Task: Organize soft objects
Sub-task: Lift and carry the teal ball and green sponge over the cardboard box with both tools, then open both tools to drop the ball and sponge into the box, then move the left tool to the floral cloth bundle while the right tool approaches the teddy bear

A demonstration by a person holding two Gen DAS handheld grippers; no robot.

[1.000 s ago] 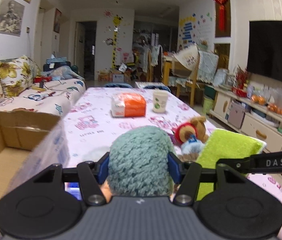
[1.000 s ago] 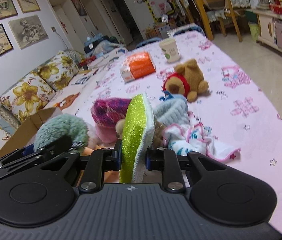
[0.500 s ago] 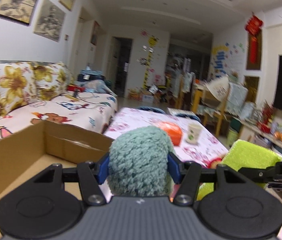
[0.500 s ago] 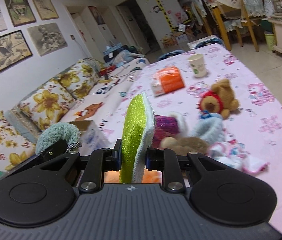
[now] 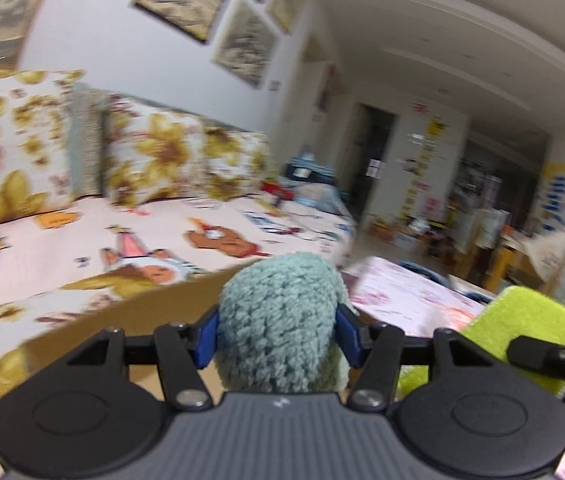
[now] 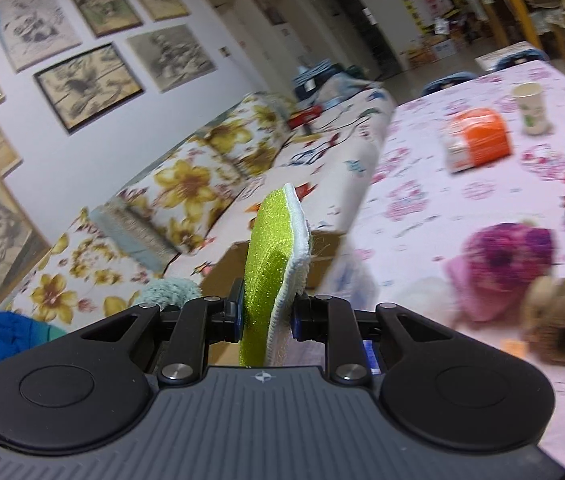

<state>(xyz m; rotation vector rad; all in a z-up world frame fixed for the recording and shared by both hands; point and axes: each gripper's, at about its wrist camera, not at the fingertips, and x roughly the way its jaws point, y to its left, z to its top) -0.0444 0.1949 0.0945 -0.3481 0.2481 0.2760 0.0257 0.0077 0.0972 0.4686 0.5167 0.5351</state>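
Left tool clamps a teal knitted toy and right tool a green cloth; both have swung off the bench over the cardboard box, likely for dropping, sofa beyond.

A home living room — floral sofa, framed pictures, tablecloth-covered table.

Box: cardboard box stood between sofa and table.
Table: packet lay left of cup.
Wall: pictures hung behind sofa.
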